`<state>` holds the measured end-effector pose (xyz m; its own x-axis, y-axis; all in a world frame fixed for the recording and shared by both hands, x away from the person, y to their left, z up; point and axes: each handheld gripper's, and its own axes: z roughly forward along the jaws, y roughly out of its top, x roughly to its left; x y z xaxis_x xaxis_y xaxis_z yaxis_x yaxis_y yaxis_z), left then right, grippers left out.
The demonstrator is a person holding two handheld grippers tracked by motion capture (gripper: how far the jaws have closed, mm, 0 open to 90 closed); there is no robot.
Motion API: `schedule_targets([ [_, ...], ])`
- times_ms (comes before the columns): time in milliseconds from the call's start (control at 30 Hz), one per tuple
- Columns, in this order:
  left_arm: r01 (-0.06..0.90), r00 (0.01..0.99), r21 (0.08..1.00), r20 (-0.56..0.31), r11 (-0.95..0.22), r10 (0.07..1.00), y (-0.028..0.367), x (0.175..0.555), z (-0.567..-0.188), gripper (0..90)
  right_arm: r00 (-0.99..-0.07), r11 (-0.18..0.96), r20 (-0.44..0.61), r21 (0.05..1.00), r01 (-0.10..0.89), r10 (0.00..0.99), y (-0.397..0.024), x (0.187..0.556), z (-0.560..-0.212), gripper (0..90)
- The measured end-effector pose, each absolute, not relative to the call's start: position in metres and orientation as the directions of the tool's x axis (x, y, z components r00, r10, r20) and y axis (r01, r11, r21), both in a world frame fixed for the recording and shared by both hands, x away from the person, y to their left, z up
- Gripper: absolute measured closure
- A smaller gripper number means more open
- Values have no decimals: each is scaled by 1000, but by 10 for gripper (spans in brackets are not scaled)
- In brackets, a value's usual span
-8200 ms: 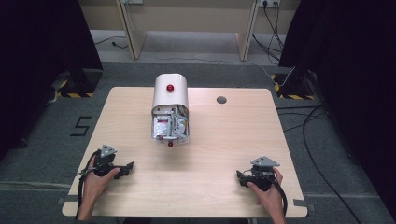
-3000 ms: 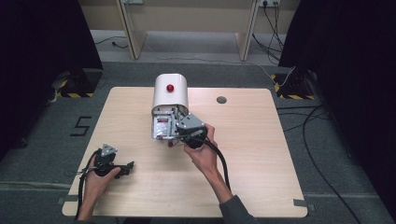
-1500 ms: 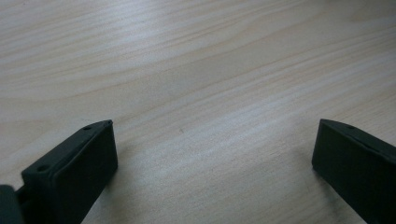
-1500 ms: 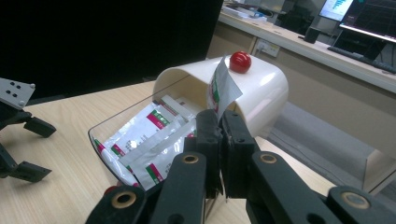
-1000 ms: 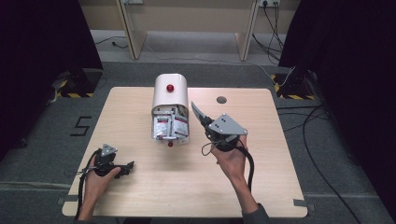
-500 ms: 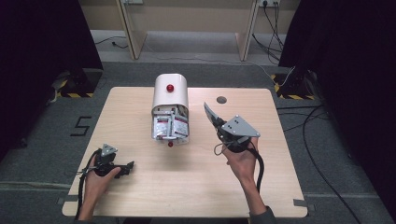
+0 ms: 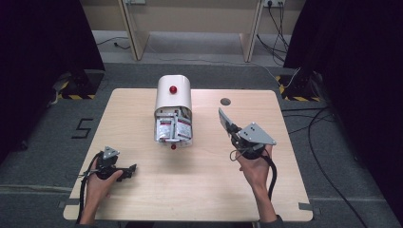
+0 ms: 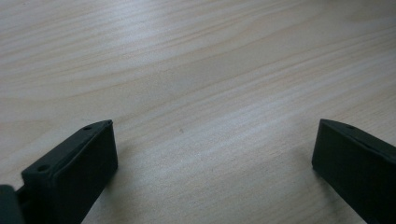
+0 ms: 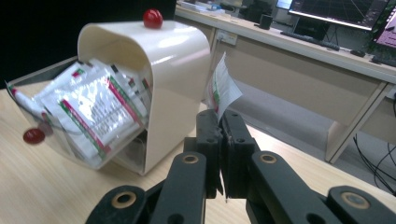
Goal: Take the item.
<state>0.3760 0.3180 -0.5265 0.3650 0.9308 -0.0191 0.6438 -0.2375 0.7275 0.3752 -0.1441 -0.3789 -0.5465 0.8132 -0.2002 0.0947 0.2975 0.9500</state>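
packet [image 9: 223,88] print too small to read, its lower part hidden between right gripper [image 9: 219,122] jaws

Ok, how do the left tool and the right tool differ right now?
The left tool is open, jaws wide apart over bare table; the right tool is shut on a packet. The left tool sits low at the table's near left; the right tool is raised, right of the dispenser. The left holds nothing; the right's packet sticks up past its tips. Both are black, two-jawed and hand-held.

White packet [image 9: 223,88] upright, pinched beside cream dispenser [image 9: 163,51] holding packets.
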Motion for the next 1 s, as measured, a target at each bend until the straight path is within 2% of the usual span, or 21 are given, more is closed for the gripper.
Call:
schedule_targets([
  [233, 644, 365, 727, -20, -237, 931, 318, 376, -526, 0, -539, 288, -188, 951, 108, 821, -156, 373, -395, 876],
  [533, 644, 365, 727, -19, -238, 931, 318, 376, -526, 0, -545, 295, -189, 949, 112, 817, -160, 372, -398, 876],
  [1000, 644, 365, 727, -19, -238, 931, 318, 376, -526, 0, -522, 303, -172, 936, 177, 835, -172, 380, -418, 876],
])
